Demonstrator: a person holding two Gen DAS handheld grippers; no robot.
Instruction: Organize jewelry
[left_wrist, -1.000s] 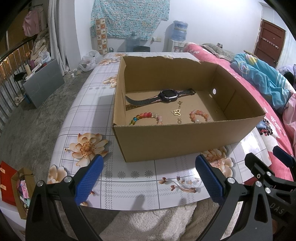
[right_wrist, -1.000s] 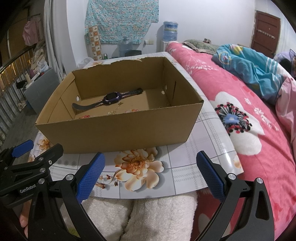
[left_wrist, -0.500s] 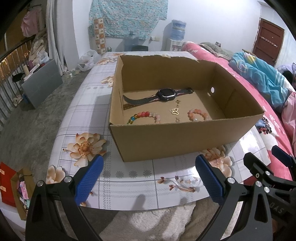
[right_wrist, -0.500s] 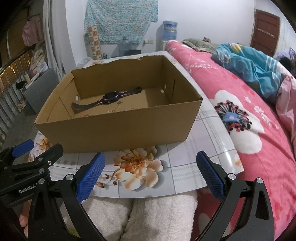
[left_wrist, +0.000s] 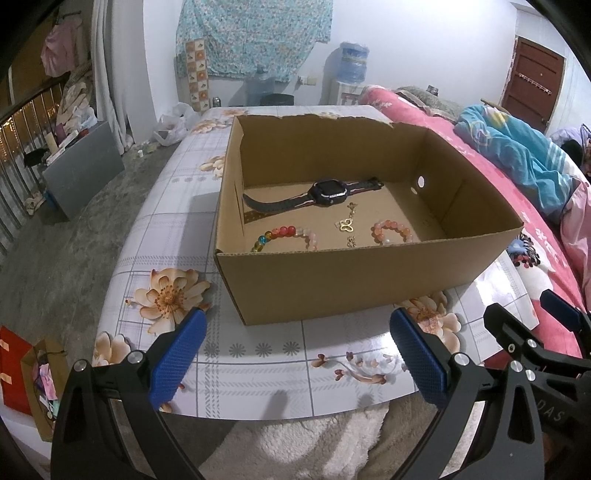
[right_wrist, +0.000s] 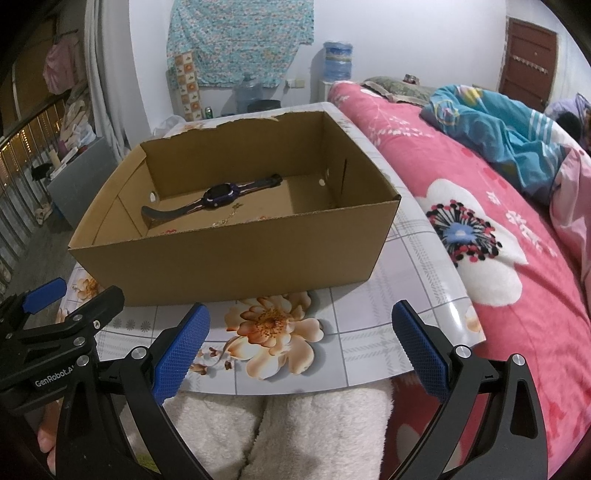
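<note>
Hardly anything has shifted since a second ago: both grippers sit a touch nearer the cardboard box, and the jewelry inside lies where it was. From beside the table with its flowered cloth, the left gripper hovers over the near edge, fingers spread wide and holding nothing. The right gripper hangs next to it, also spread wide and empty, its tips short of the box front.

Inside the open box, a dark watch lies stretched across the far part of the floor. Nearer, by the left wall, curls a multicoloured bead bracelet; a gold butterfly chain lies in the middle, and a pink bead bracelet lies to its right. None of them touch. A pink bedspread runs along the table's right side, and fluffy white fabric shows below the grippers.
</note>
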